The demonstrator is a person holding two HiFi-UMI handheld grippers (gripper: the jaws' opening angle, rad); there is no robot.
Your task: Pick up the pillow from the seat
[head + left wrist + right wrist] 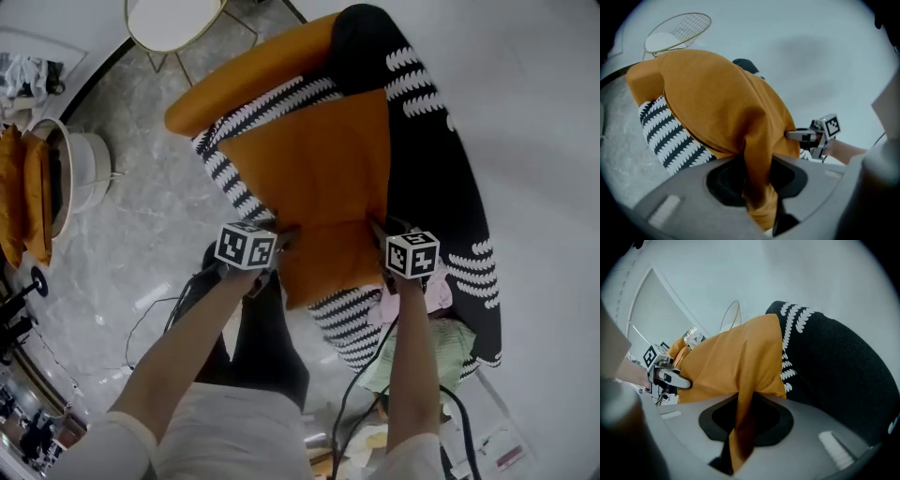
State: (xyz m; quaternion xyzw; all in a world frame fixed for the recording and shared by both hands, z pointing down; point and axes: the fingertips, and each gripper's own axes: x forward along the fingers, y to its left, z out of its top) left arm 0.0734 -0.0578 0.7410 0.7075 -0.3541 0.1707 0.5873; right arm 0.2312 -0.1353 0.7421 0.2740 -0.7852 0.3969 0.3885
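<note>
The pillow [319,178] is large, with an orange face and black-and-white patterned edges. It hangs lifted in front of a black armchair [441,178] with white leaf marks and an orange back [253,70]. My left gripper [279,240] is shut on the pillow's near left corner, and a fold of orange fabric [759,154] runs between its jaws. At the near right corner my right gripper [381,231] is shut on another orange fold [745,404]. Each gripper view shows the other gripper: the right gripper [806,137] and the left gripper [670,378].
A round white side table [173,21] on gold wire legs stands at the back left on the grey marble floor [141,216]. A white round seat with orange cushions [37,178] is at far left. Cables [155,314] and pink and green cloth [422,347] lie near my legs.
</note>
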